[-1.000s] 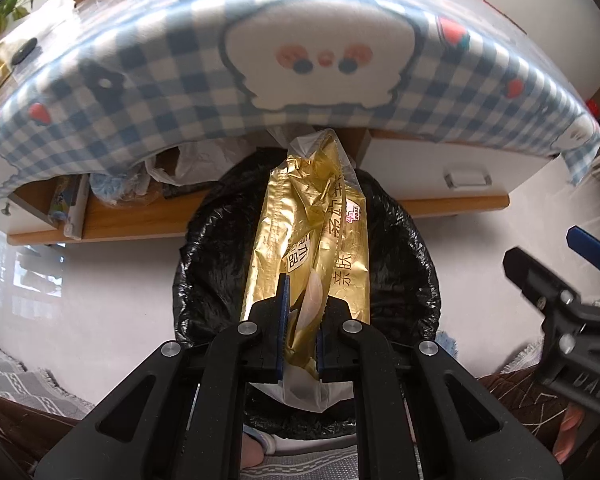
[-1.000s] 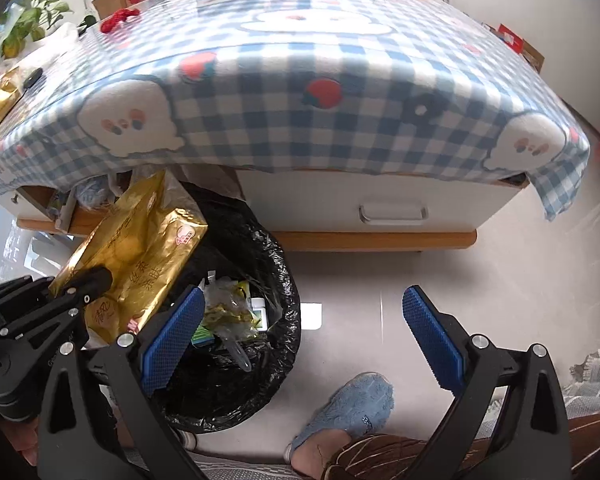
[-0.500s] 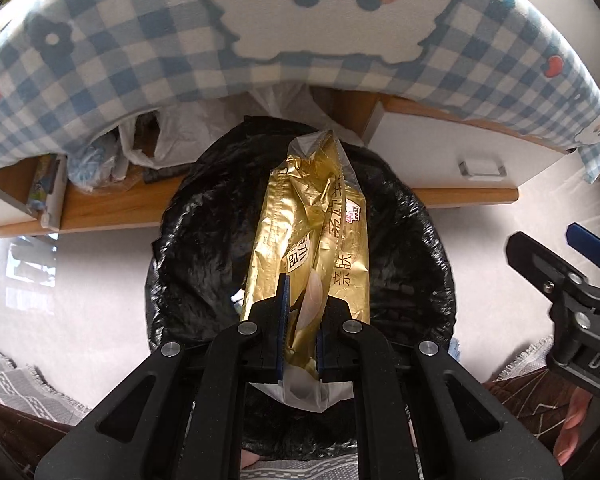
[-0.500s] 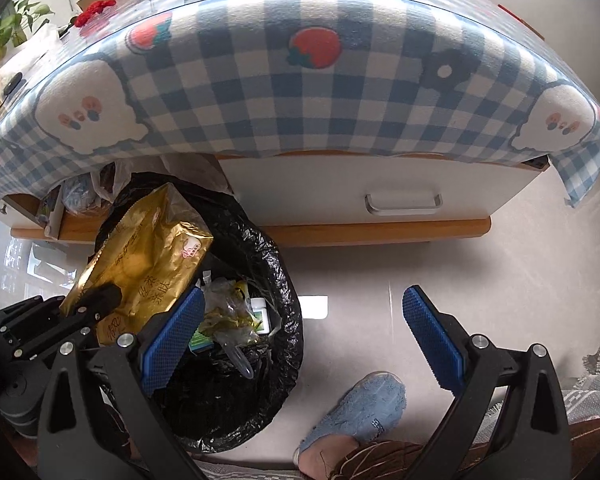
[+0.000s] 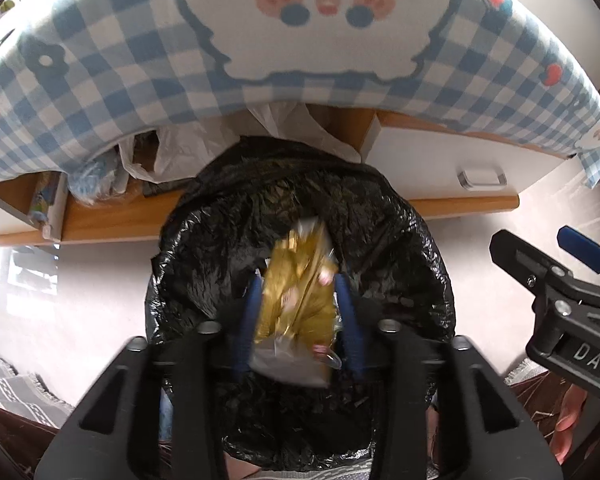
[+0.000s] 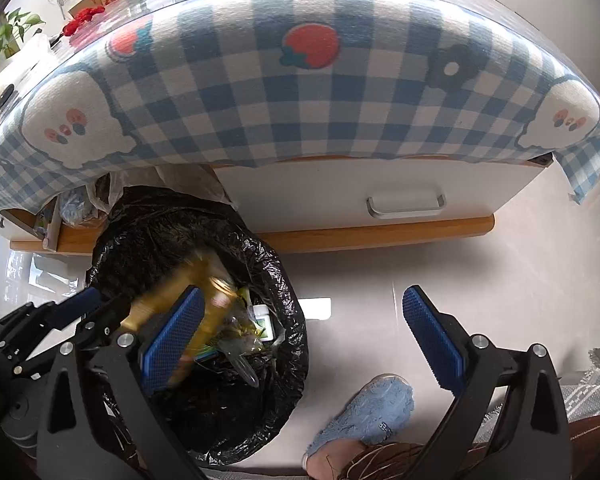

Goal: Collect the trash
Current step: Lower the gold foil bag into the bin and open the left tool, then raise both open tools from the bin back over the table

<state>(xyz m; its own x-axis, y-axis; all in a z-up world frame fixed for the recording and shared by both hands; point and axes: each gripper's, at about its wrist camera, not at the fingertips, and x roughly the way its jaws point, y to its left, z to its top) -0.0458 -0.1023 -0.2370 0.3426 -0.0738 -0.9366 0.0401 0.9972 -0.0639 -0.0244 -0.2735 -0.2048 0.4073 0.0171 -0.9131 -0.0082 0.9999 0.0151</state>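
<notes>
Left wrist view — gold wrapper above black-lined bin — tablecloth overhangs.

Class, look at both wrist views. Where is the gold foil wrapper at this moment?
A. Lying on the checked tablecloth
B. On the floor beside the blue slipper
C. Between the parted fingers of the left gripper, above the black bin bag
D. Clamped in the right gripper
C: the gold foil wrapper, blurred, sits between the spread blue pads of the left gripper, over the open black bin bag; the right gripper is open and holds nothing.
</notes>
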